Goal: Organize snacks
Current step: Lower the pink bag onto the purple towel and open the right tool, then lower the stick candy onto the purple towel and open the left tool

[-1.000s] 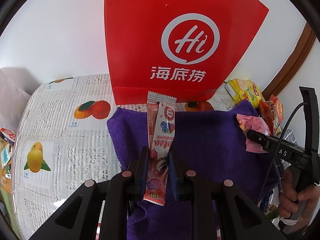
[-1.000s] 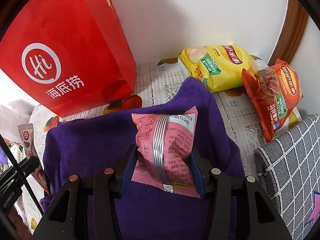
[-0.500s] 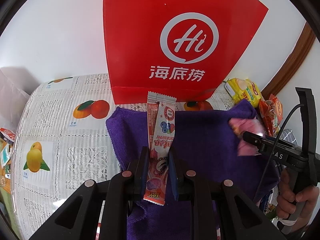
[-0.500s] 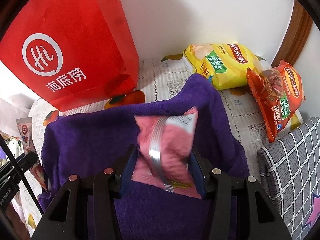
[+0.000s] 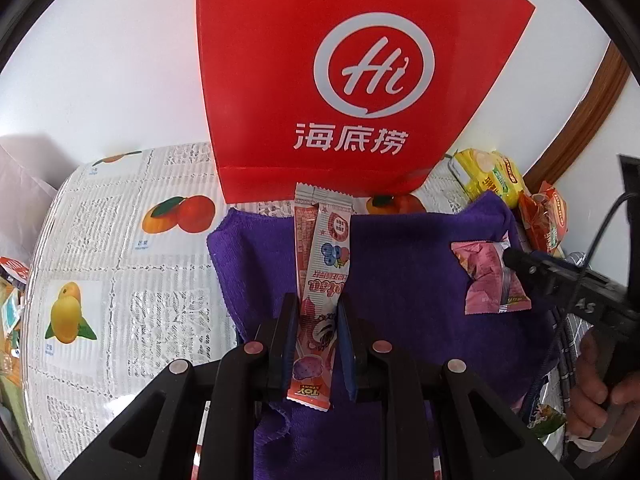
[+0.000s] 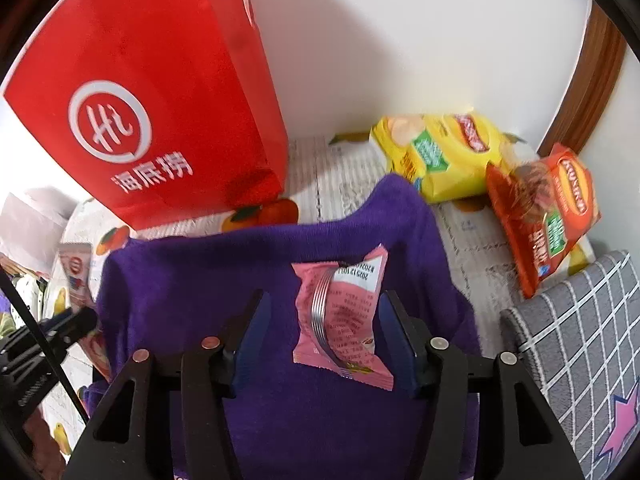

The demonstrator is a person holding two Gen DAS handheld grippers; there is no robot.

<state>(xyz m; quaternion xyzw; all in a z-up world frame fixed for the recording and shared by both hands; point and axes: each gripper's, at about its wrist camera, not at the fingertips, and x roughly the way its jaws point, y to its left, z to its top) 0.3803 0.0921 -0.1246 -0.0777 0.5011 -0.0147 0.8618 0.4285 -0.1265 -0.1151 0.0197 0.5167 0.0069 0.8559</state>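
White wall behind, fruit-print lace cloth on the counter (image 5: 120, 280) with a purple towel (image 6: 248, 280) spread over it. Left hand-held gripper (image 5: 316, 320) is clamped on a long pink candy stick pack (image 5: 320, 280). Right hand-held gripper (image 6: 320, 340) is opening, its pads off the small pink snack pouch (image 6: 340, 320) lying on the towel between them. Red paper bag (image 5: 340, 60) stands at 12 o'clock.

Purple cloth (image 6: 248, 264), fruit tablecloth (image 5: 120, 280).

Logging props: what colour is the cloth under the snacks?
Purple cloth, plain with no pattern; the right wrist view shows it best.
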